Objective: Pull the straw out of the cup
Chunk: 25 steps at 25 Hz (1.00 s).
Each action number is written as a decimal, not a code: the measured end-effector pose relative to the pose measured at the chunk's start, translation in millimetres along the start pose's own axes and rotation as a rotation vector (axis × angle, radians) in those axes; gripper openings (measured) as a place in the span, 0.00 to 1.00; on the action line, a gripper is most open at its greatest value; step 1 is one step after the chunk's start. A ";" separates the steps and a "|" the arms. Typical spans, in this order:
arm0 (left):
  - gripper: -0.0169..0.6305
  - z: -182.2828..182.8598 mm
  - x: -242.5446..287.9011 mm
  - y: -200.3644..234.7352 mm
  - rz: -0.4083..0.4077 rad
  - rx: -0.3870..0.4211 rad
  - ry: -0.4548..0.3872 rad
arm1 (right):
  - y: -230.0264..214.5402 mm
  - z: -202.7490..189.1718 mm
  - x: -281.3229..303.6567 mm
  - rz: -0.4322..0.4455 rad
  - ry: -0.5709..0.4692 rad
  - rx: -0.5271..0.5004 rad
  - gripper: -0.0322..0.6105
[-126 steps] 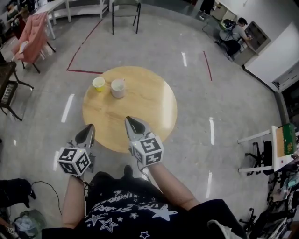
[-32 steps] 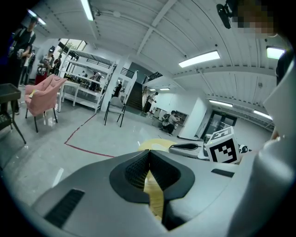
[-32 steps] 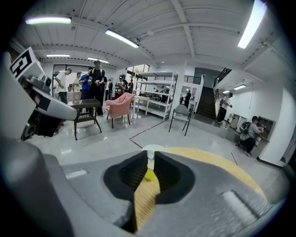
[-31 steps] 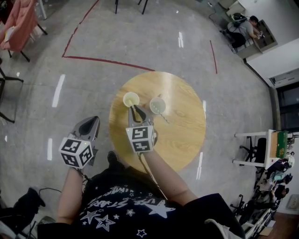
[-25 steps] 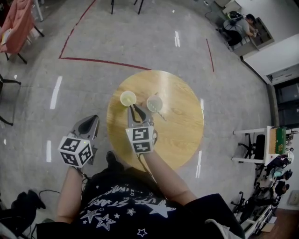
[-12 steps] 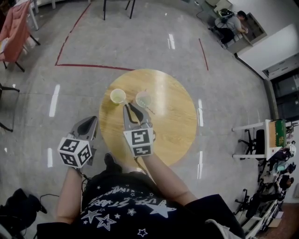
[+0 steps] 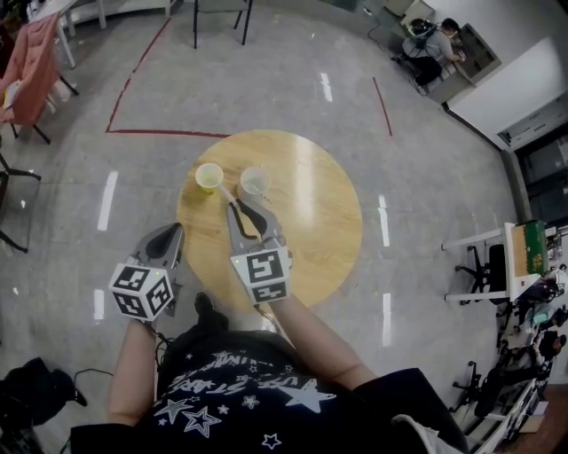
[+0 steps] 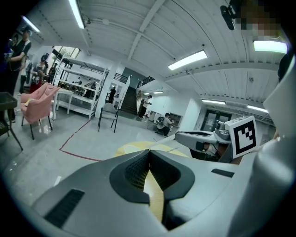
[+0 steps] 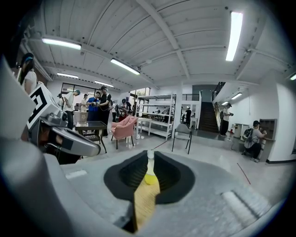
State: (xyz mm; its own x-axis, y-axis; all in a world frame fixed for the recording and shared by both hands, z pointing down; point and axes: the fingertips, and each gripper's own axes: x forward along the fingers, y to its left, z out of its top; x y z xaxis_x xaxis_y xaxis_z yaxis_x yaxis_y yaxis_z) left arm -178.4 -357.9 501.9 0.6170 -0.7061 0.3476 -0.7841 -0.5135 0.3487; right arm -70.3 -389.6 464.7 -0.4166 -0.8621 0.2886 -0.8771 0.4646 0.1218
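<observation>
On the round wooden table (image 7: 311, 239) a yellow cup (image 7: 209, 176) stands next to a clear cup (image 7: 255, 181). My right gripper (image 7: 238, 207) hangs over the table just short of both cups, shut on a thin white straw (image 9: 150, 157). The straw pokes up past the closed tips, with the yellow cup (image 9: 149, 178) showing small behind it. In the head view the straw (image 7: 225, 192) slants out from the tips toward the yellow cup. My left gripper (image 7: 171, 232) hovers beyond the table's left edge, its jaws meeting at the tips (image 8: 149, 153) with nothing in them.
Red tape (image 7: 133, 131) marks the shiny grey floor beyond the table. A chair with pink cloth (image 7: 35, 66) stands far left, a black chair (image 7: 219, 13) at the back. A seated person (image 7: 430, 44) works at a desk, back right.
My right gripper has drawn back from the cups and risen, with the straw in its tips. The left gripper has moved along with it. Both cups stand as before.
</observation>
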 end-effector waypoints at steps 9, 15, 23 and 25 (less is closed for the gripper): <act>0.04 -10.1 -15.1 -70.5 0.003 0.031 -0.030 | -13.5 -5.4 -75.9 0.005 -0.040 0.004 0.11; 0.04 -18.9 -22.1 -120.2 -0.002 0.049 -0.042 | -34.1 -18.4 -132.5 -0.019 -0.043 0.012 0.11; 0.04 -48.9 -29.5 -183.5 -0.021 0.048 -0.041 | -53.3 -46.3 -207.0 -0.045 -0.034 0.028 0.11; 0.04 -58.3 -31.2 -207.2 -0.025 0.049 -0.038 | -61.2 -54.8 -230.6 -0.051 -0.031 0.034 0.11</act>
State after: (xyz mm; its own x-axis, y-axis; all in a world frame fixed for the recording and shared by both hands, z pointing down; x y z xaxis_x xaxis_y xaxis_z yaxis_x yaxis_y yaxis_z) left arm -31.3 -201.0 469.6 0.6344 -0.7101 0.3054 -0.7712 -0.5541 0.3135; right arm 92.5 -208.2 442.8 -0.3778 -0.8907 0.2528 -0.9047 0.4132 0.1036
